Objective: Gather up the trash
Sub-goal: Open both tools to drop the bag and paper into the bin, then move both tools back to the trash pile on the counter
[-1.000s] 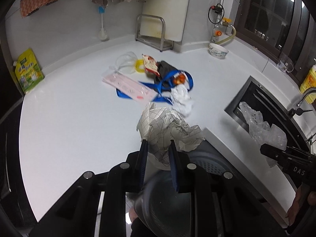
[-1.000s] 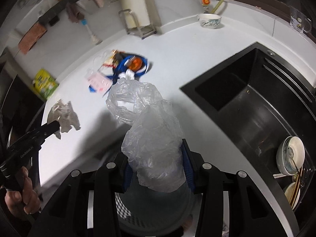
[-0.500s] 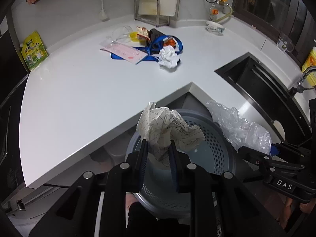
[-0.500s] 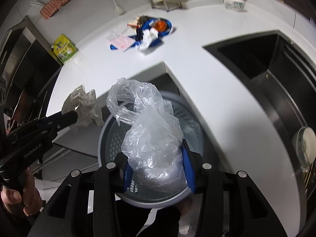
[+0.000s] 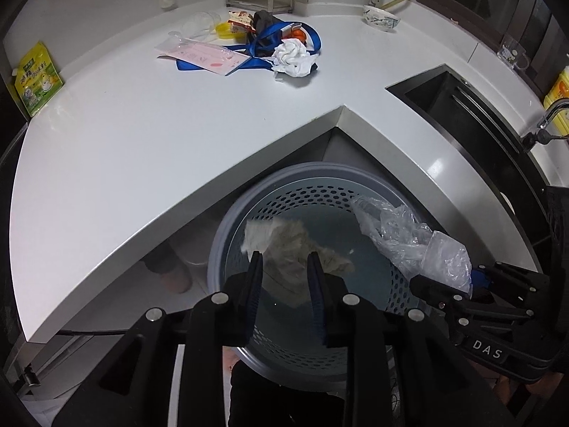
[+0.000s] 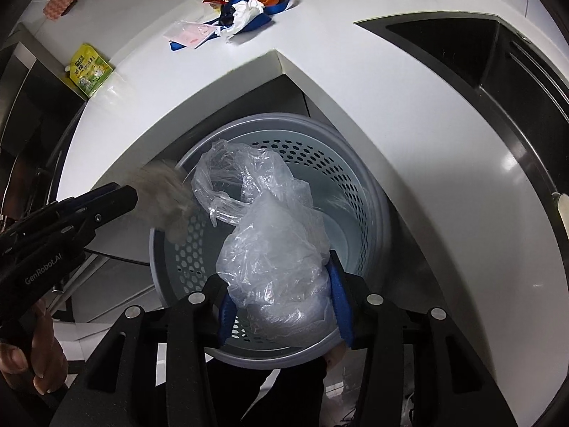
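Note:
A grey perforated bin [image 5: 320, 168] stands on the floor under the corner of the white counter. My left gripper [image 5: 284, 268] hovers over it with its jaws opening. The crumpled checked paper [image 5: 284, 245] is blurred and is slipping down out of the jaws into the bin. In the right wrist view the same paper [image 6: 167, 199] is a blur off the left gripper's tips. My right gripper [image 6: 282, 302] is above the bin's [image 6: 284, 118] near rim. Its jaws are opening, and the clear plastic bag [image 6: 270, 242] still fills the gap between the blue pads.
More trash lies far back on the counter [image 5: 142, 135]: a white tissue ball [image 5: 291, 58], a blue strap [image 5: 313, 41], a pink packet [image 5: 202, 57]. A yellow-green pouch [image 5: 37, 80] leans at the left wall. The dark sink [image 5: 462, 106] is on the right. A hand [image 6: 32, 352] holds the left gripper.
Both grippers have come back from over the counter and dropped to the bin's mouth. The paper, held firmly before, now blurs away from the left jaws. The bag still stands in the right ones.

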`<state>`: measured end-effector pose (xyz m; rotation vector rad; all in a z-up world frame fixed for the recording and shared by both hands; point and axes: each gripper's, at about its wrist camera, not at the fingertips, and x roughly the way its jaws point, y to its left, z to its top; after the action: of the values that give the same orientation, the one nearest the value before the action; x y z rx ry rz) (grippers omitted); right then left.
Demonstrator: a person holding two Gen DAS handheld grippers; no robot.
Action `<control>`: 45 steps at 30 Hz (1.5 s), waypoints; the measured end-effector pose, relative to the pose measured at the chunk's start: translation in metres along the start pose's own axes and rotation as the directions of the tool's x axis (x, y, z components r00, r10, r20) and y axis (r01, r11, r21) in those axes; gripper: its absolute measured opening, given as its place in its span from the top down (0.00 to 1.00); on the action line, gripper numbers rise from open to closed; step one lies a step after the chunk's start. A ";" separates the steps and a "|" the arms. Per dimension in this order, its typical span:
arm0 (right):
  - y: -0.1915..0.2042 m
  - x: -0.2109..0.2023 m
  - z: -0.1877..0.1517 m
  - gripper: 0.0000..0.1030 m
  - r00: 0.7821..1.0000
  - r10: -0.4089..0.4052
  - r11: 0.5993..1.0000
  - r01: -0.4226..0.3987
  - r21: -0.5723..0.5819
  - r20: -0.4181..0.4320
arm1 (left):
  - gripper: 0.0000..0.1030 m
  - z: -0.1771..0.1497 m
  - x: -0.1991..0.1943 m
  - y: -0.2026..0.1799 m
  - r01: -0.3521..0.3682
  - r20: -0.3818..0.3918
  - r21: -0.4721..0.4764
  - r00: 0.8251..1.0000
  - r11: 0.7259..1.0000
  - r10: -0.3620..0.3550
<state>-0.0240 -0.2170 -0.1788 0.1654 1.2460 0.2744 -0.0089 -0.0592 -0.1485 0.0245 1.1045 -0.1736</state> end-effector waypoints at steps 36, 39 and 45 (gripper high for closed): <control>-0.004 -0.054 0.013 0.38 0.996 0.027 0.998 -0.022 -0.057 0.083 | 0.24 0.016 -0.059 0.021 -0.085 0.118 -0.154 0.988 0.984 0.104; -0.009 -0.065 0.017 0.36 0.993 0.028 0.998 -0.020 -0.066 0.112 | 0.24 0.018 -0.066 0.020 -0.096 0.140 -0.172 0.983 0.981 0.120; -0.019 -0.071 0.025 0.35 0.990 0.041 0.997 -0.032 -0.069 0.132 | 0.23 0.023 -0.075 0.019 -0.113 0.159 -0.196 0.976 0.974 0.146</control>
<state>-0.0190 -0.2551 -0.1114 0.1466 1.1002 0.3311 -0.0188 -0.0337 -0.0730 -0.0836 0.9387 0.0450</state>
